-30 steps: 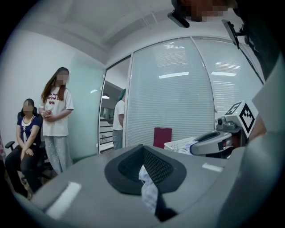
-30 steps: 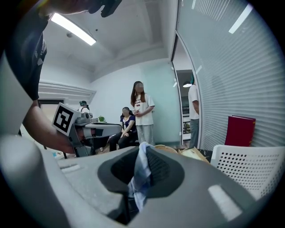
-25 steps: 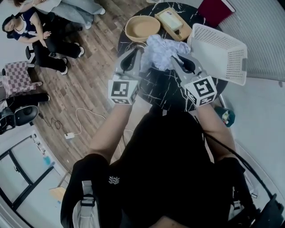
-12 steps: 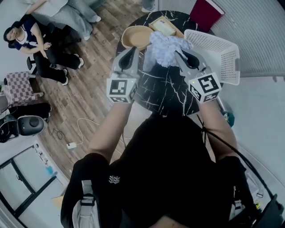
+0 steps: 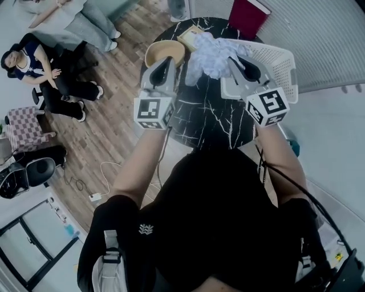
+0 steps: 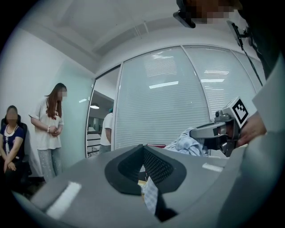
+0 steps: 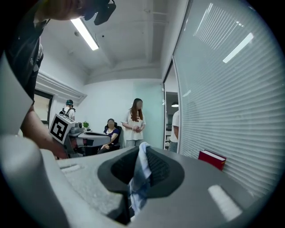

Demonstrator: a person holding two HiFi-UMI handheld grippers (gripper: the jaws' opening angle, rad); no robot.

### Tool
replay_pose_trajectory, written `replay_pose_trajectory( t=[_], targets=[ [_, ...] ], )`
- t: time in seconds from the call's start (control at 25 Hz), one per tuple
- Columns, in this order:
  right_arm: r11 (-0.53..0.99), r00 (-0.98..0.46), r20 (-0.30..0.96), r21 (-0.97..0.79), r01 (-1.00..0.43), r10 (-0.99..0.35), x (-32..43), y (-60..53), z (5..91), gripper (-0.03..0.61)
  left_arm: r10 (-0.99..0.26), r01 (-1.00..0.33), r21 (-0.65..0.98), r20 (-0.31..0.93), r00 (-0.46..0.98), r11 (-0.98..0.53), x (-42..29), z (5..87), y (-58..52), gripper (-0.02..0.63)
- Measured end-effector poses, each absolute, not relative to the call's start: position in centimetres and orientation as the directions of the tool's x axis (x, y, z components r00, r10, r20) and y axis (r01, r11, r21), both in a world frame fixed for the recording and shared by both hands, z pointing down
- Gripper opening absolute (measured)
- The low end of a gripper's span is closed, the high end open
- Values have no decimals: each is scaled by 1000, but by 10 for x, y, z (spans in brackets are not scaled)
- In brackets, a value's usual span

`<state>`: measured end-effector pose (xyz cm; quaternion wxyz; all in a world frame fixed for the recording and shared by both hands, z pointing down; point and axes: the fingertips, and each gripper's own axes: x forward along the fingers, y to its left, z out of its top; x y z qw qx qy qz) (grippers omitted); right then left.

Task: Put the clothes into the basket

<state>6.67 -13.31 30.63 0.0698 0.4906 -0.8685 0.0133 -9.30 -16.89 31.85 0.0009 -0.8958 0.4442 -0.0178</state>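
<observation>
One bunched cloth (image 5: 210,54) beside basket (image 5: 287,57), bowl (image 5: 165,51), red book (image 5: 247,16) nearby

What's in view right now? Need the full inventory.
cloth: one, pale blue, held up over the table's far side, at the basket's left edge
basket: one, white, perforated, table's right side
table: one, round, black with white veins
bowl: one, tan, table's far left
tray: one, light wood, behind the bowl, partly hidden by the cloth
book: one, dark red, beyond the table
cable: one, white, on the wood floor at left
bystanders: at least three, by the wall and doorway
left gripper: grey, shut on the cloth
right gripper: grey, shut on the cloth
</observation>
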Motion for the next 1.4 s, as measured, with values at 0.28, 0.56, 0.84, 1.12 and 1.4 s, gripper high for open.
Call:
replay_pose_trajectory(
  t=[0.28, 0.56, 0.84, 1.12, 1.4],
  targets=[
    [451, -445, 112, 32, -892, -888, 113, -128, 299, 43, -759, -759, -19, 23, 651, -651, -51, 309, -172, 6],
    [378, -374, 89, 32, -925, -923, 166, -116, 291, 43, -714, -713, -37, 2, 700, -700, -2, 299, -172, 6],
    [302, -298, 83, 36, -953, -951, 212, -107, 282, 43, -668, -668, -32, -6, 744, -744, 41, 291, -174, 6],
    [247, -243, 94, 38, -968, -965, 243, -97, 285, 43, -646, -646, -24, -14, 763, -763, 65, 290, -175, 7],
    [208, -204, 105, 31, -978, -973, 264, -97, 291, 43, -631, -631, -17, -7, 775, -775, 81, 293, -184, 6]
  ],
)
